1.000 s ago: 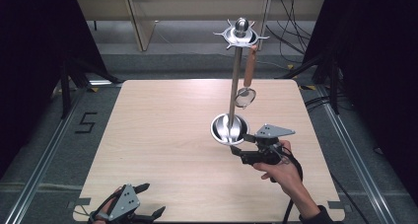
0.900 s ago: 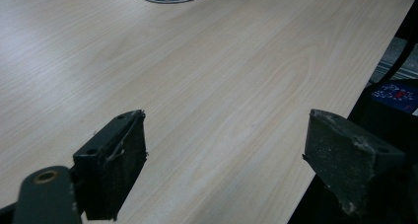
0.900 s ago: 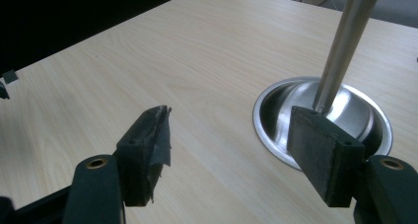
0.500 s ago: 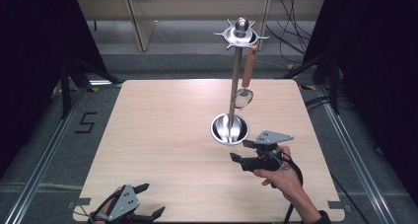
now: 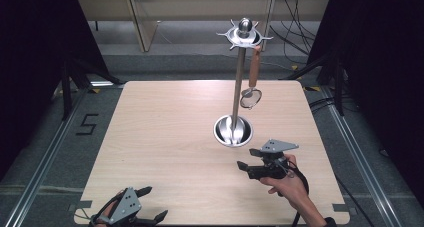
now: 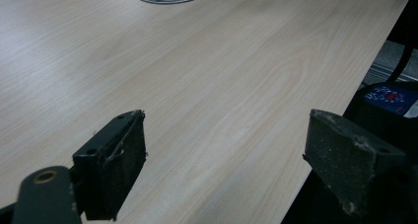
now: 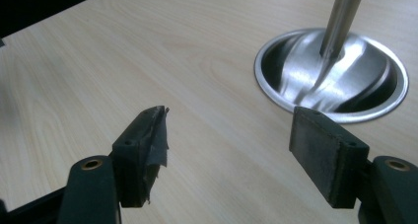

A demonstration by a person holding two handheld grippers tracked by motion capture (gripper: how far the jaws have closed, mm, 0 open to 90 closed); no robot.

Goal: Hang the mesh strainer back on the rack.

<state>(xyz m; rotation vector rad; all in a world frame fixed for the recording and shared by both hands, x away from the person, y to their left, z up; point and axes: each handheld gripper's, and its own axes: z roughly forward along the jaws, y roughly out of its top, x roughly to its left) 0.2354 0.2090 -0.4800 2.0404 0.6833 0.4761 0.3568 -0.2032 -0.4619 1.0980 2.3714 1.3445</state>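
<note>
Pale wood-grain laminate covers the one desk [image 5: 165, 137], the largest thing in sight. On it, toward two o'clock from the desk's middle, stands one steel utensil stand [image 5: 238, 82]: a tall thin pole rising from a round dished base [image 7: 331, 76] to a crown of hooks [image 5: 244, 34]. It looks rigid, polished and probably slippery, top-heavy enough to tip if pushed high up; the pole low down, near the base, seems the safest place to steady it. From a hook at the crown's four o'clock hangs one small strainer [image 5: 251, 97] with a brown handle [image 5: 254, 67]. It looks light, with a delicate mesh bowl, and it should swing freely; the stiff handle is the place to take it, never the mesh. Two grippers are in play. The right gripper [image 7: 226, 130], at five o'clock from the base and just beside it, has its jaws spread wide and empty. The left gripper [image 6: 224, 160], at the desk's seven o'clock edge, is likewise spread wide, holding nothing.
</note>
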